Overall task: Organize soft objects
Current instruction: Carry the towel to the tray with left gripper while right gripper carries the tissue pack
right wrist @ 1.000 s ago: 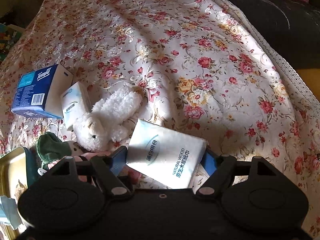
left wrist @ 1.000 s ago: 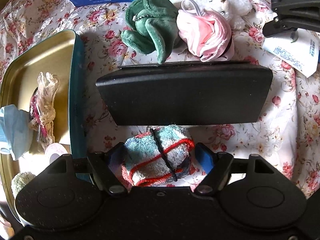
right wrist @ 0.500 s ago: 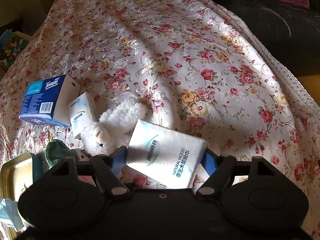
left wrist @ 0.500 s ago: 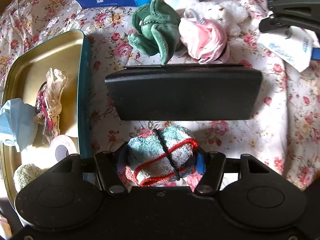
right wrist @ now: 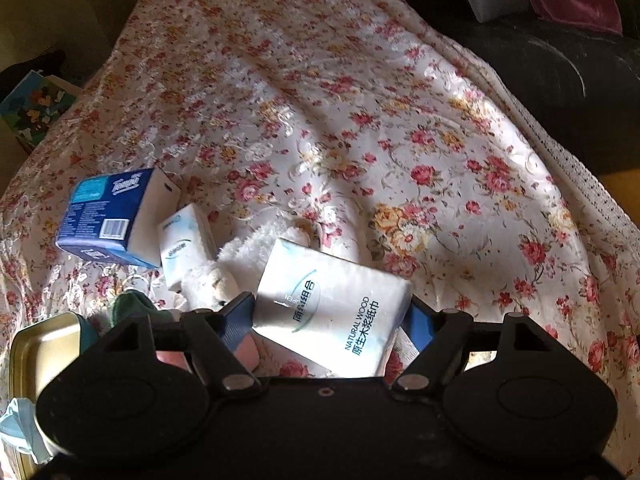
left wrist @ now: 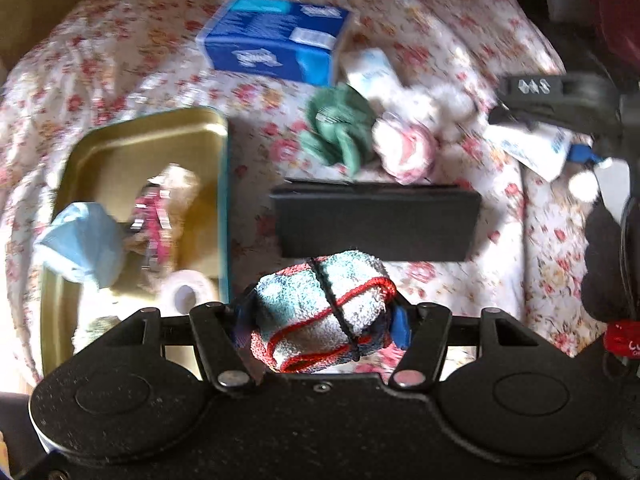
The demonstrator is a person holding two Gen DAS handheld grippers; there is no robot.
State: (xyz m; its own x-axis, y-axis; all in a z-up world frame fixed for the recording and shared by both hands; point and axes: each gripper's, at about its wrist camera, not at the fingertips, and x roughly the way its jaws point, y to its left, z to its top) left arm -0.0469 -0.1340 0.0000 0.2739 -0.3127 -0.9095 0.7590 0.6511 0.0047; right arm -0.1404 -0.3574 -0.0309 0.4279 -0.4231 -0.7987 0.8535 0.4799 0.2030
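— Since the earlier frames, the left claw (left wrist: pixel 322 314) has risen and swung left: the black rectangular case (left wrist: pixel 376 220) looks smaller and farther off, and more of the gold-lined, teal-walled metal tin (left wrist: pixel 224 184) now shows to its left. The right claw (right wrist: pixel 332 312) has also lifted, with the blue tissue box (right wrist: pixel 112 216) farther below it.

— And what does each one hold?

— The left claw is closed narrowly around the rolled terry towel with blue, white and red stripes and a black band (left wrist: pixel 324 312), which hangs above the floral bedspread (left wrist: pixel 500 280), just right of the tin's wall. The right claw grips the white soft pack of paper tissues (right wrist: pixel 332 308) at its two sides, clear of the bedspread.

— So which step is in hand?

— Carrying, most likely: both soft things are picked up and neither is yet put away. The tin already holds a light blue crumpled cloth (left wrist: pixel 80 244), a small white roll (left wrist: pixel 186 294) and some lacy bits, so it seems to be the place for them.

— The next move?

— Probably the left claw should pass over the teal wall, come down on a bare patch of gold floor, then open — the right one waiting its turn, since the green plush toy (left wrist: pixel 340 128) and pink-and-white puff (left wrist: pixel 408 148) lie between them.
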